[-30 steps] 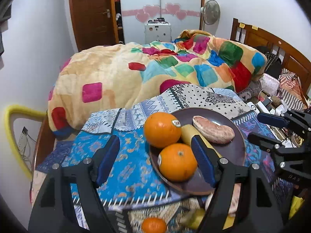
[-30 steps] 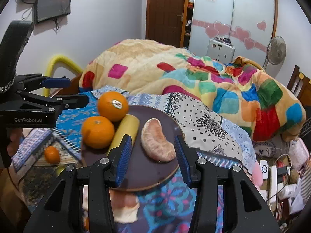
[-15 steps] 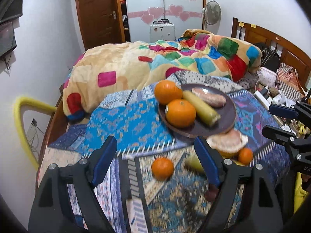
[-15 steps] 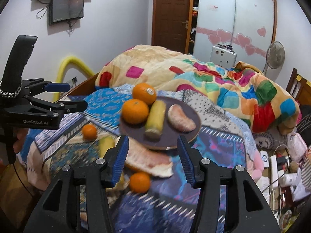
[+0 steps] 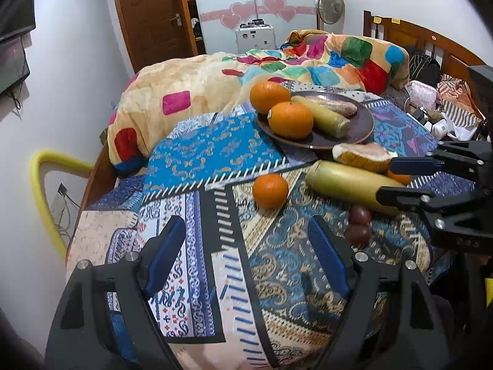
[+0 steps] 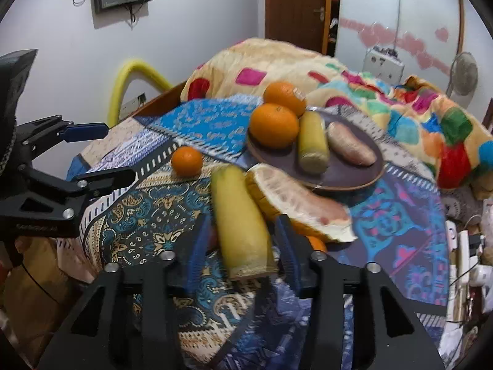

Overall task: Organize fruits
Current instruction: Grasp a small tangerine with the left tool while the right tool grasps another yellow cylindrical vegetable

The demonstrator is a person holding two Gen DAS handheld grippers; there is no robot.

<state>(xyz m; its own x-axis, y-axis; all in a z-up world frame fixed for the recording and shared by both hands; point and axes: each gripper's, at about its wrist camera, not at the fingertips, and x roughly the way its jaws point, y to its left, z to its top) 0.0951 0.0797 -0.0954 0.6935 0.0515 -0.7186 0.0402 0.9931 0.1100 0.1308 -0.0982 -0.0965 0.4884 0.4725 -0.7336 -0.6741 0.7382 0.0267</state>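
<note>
A dark plate (image 5: 360,129) (image 6: 348,175) holds two oranges (image 5: 289,119) (image 6: 273,125), a yellow banana piece and a pomelo segment (image 6: 351,148). In front of it on the patterned cloth lie a small orange (image 5: 270,190) (image 6: 186,161), a rind-backed pomelo chunk (image 5: 360,155) (image 6: 295,203), two dark red fruits (image 5: 359,225) and a loose yellow banana piece (image 5: 345,185) (image 6: 240,225). My right gripper (image 6: 243,243) (image 5: 397,178) is closing on that loose banana piece, its pads against both sides. My left gripper (image 5: 246,246) (image 6: 104,154) hangs open over bare cloth, near the small orange.
A colourful patchwork blanket (image 5: 215,83) is heaped behind the plate. A yellow padded bar (image 5: 40,185) and the wooden bed edge lie left. Chargers and clutter (image 6: 465,246) crowd the right side. Another small orange (image 6: 317,243) peeks from under the pomelo chunk.
Both grippers pulled back from the plate toward the near cloth and sank. The right jaws narrowed around the loose banana piece. The left jaws stayed wide.
</note>
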